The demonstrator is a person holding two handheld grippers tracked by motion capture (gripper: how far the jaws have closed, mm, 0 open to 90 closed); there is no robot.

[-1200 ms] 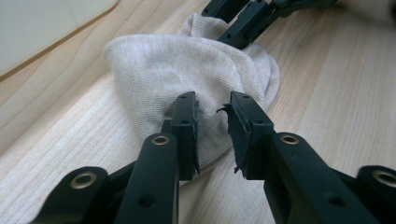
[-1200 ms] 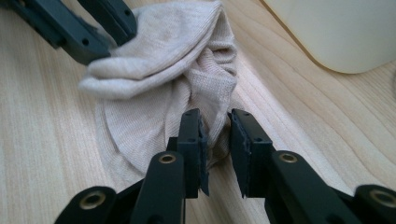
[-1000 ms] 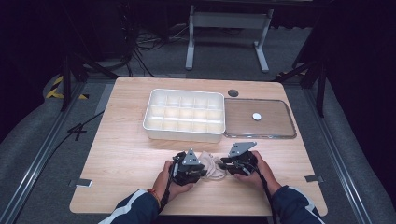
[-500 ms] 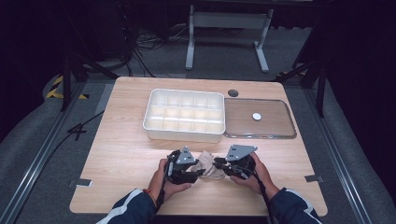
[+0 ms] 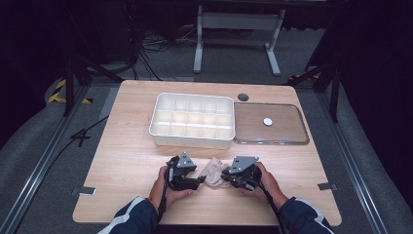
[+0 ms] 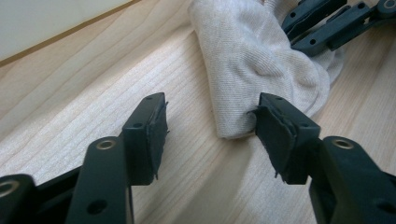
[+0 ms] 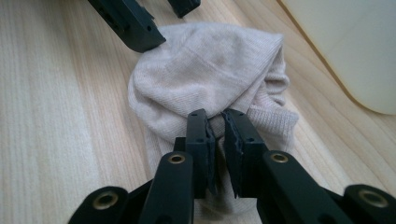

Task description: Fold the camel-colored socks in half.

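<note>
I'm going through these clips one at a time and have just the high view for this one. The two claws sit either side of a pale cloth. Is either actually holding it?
Observer: The right claw is pinched shut on the beige sock, fabric bunched between its jaws.
Operator: And the left one?
Observer: The left claw has just been opening; its jaws stand apart, one pad barely touching the sock's folded end.
Operator: Is the sock lifted?
Observer: No, it lies on the wooden table, near the white tray.
</note>
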